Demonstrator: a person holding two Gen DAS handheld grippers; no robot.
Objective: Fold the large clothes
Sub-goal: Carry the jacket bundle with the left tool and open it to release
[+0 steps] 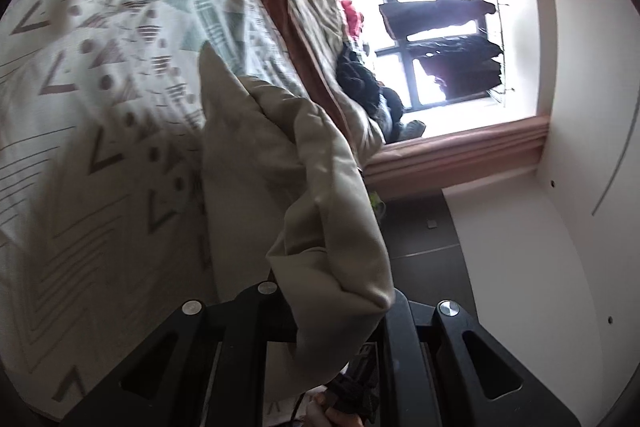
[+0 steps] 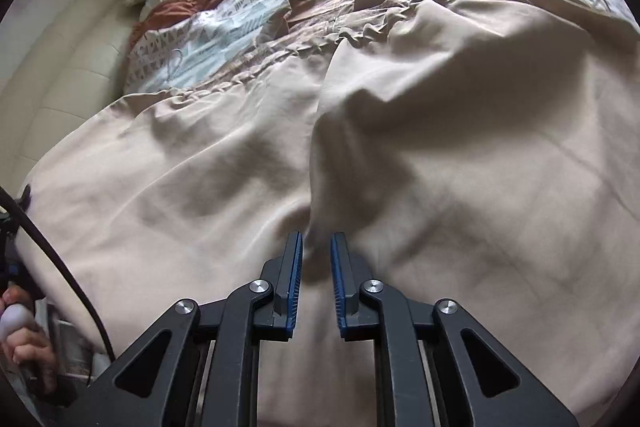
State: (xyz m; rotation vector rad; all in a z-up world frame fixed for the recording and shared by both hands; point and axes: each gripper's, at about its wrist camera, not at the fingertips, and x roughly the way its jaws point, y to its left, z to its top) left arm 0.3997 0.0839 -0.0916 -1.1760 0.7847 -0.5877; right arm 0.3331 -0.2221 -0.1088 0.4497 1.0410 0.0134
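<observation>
A large beige garment (image 2: pixel 440 131) with a gathered waistband lies spread and rumpled on a bed. In the left wrist view the same beige cloth (image 1: pixel 304 195) hangs bunched up from my left gripper (image 1: pixel 340 303), which is shut on it; the cloth covers the fingertips. This view is rolled sideways. My right gripper (image 2: pixel 317 267) hovers just over the garment near a fold ridge. Its blue-padded fingers (image 2: pixel 294 267) stand a little apart with nothing between them.
The bed has a patterned white and green cover (image 1: pixel 100 47) and a brown quilt (image 2: pixel 168 13). A window (image 1: pixel 436 39) with pink curtains and hanging dark clothes is beyond. A white wardrobe (image 1: pixel 560 227) and dark floor (image 1: pixel 424 239) are beside the bed. A padded headboard (image 2: pixel 60 75) is at left.
</observation>
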